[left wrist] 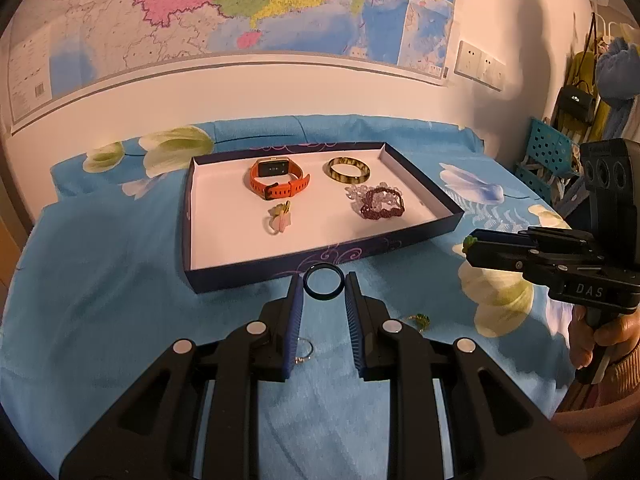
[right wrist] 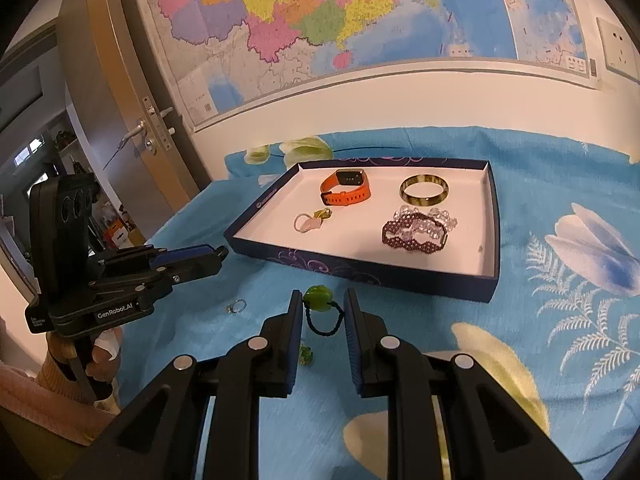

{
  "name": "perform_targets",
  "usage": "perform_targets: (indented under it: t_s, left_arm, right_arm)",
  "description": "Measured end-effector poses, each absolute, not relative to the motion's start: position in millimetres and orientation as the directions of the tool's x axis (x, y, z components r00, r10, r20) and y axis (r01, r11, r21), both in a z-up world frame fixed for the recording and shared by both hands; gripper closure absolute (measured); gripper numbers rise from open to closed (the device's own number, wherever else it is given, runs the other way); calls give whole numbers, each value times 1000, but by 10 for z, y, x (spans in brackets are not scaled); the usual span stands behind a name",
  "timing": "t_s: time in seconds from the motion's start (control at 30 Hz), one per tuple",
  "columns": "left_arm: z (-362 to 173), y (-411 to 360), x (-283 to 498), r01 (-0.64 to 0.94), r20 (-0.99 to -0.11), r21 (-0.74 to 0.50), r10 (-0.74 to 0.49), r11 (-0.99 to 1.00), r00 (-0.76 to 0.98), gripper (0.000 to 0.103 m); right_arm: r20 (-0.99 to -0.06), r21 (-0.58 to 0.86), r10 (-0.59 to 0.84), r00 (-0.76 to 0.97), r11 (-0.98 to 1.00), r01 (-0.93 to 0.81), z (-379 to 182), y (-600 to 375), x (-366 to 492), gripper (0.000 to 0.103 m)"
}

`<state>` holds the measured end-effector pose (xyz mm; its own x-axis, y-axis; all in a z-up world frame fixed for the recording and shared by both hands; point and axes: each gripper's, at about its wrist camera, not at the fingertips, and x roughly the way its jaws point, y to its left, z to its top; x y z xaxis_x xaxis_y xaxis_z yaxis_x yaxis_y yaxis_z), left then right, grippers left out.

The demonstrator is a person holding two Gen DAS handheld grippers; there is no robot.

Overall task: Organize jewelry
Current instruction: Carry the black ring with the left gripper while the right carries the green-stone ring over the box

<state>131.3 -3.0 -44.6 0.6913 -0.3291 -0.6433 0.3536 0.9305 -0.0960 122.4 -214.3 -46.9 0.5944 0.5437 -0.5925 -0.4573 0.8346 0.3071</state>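
Two hand-held grippers hang over a bed with a blue flowered sheet (right wrist: pixel 560 184), each carrying one piece. The left hand-held gripper (left wrist: pixel 323 280) is clenched on a dark ring (left wrist: pixel 323 282), pinched upright between its blue pads just short of the box's near wall. The right hand-held gripper (right wrist: pixel 322 300) grasps a green bead (right wrist: pixel 318 295) on a thin black cord loop, which dangles between the jaws.

Beyond them lies the box (right wrist: pixel 360 268), a shallow dark-blue lid with a white floor. Five pieces seem already sorted inside: an orange watch (left wrist: pixel 278 180) and a mottled bangle (left wrist: pixel 347 168) at the back, a small pink-and-green charm (left wrist: pixel 278 216) and two tangled bead bracelets (right wrist: pixel 416 230) (one clear, one dark red) nearer the front.

Left on the sheet: a thin silver ring (right wrist: pixel 237 306) below the left tool and a tiny green trinket (right wrist: pixel 307 354) below the right. So the job looks a little over half done, with two pieces in the air and two still to fetch.
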Motion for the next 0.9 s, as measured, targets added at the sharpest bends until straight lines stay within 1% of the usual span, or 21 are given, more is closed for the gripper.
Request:
perform_targets:
  t_s: [0.9]
  left_arm:
    - [-338, -86, 1546, 341, -619, -88, -320, 936, 717, 81]
  right_arm:
    - [-572, 272, 529, 627, 843, -464, -330, -2114, 1519, 84]
